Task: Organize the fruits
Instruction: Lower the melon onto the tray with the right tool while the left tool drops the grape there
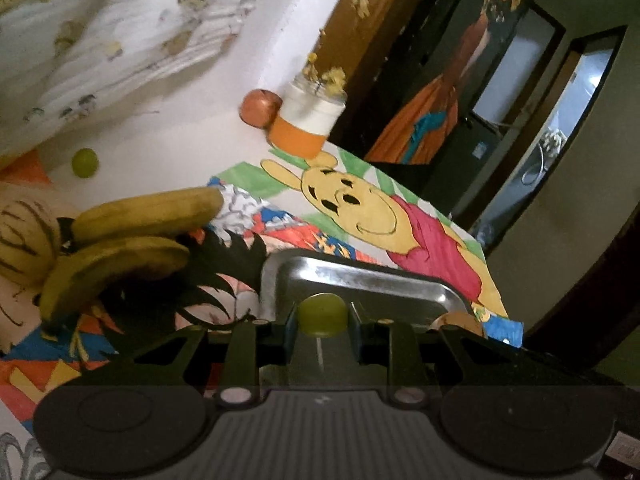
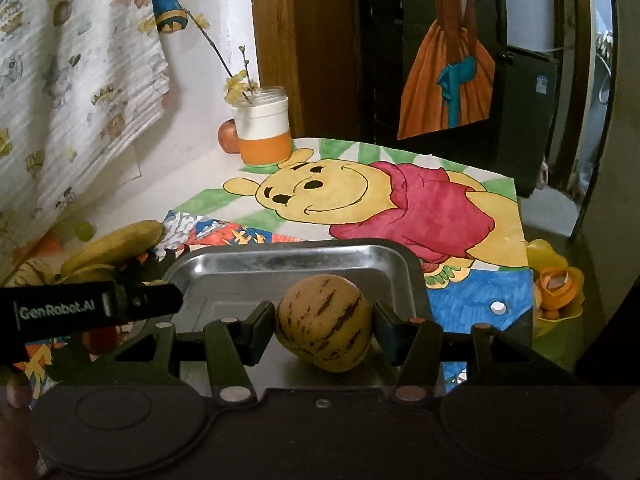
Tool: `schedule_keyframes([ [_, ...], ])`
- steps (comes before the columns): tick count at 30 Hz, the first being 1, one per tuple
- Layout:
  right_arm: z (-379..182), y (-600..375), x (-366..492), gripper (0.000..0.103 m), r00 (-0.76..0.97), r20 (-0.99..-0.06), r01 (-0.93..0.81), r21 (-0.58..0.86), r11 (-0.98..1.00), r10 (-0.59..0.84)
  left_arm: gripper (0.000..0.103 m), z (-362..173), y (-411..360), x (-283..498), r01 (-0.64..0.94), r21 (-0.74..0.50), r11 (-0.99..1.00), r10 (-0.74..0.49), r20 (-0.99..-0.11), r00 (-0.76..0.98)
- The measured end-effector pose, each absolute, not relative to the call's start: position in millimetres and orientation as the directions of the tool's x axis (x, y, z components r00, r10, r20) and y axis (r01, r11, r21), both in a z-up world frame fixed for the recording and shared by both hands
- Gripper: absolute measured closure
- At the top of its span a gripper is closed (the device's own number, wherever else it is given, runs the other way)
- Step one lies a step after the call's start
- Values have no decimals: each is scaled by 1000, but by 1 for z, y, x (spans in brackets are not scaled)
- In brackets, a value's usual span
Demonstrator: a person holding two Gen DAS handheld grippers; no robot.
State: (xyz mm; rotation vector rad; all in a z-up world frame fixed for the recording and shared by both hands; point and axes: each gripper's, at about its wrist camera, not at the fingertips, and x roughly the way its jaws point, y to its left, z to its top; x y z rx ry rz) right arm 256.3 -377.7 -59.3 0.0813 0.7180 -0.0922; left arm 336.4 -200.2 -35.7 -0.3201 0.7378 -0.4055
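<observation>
Both grippers hover over the steel tray (image 2: 240, 264): the left gripper (image 1: 323, 316) pinches a green grape (image 1: 323, 314), the right gripper (image 2: 324, 324) clasps a striped melon (image 2: 324, 322).

The left gripper (image 1: 323, 316) pinches a small green grape (image 1: 323, 314) between its two fingers. Just past it sits a shiny metal tray (image 1: 360, 280) on a bright cartoon cloth (image 1: 360, 208) with a yellow bear. To the left lie two bananas (image 1: 132, 232), touching a striped yellow melon (image 1: 24, 236). Another grape (image 1: 85, 163) sits alone on the white table (image 1: 180, 136). Farther back, a red apple (image 1: 260, 108) touches an orange and white jar (image 1: 306, 120) with yellow flowers. The picture is tilted.
</observation>
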Motion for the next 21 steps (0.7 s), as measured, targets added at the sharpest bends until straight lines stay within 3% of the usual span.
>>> schedule_keyframes([
  [8,-59,-379,253,47,754,-654,112,54,992,-49,74,-39,-205,337,248,-400,882,-458,-608,648],
  [14,-53,-378,244,42,772,-634,101,51,994,-46,64,-39,-199,341,217,-440,872,-468,-614,635],
  [18,-46,-378,235,39,779,-625,102,58,993,-44,47,-33,-197,337,202,-448,871,-461,-606,648],
  [21,-39,-377,225,33,790,-612,105,68,992,-41,42,-25,-194,333,188,-453,872,-454,-599,660],
])
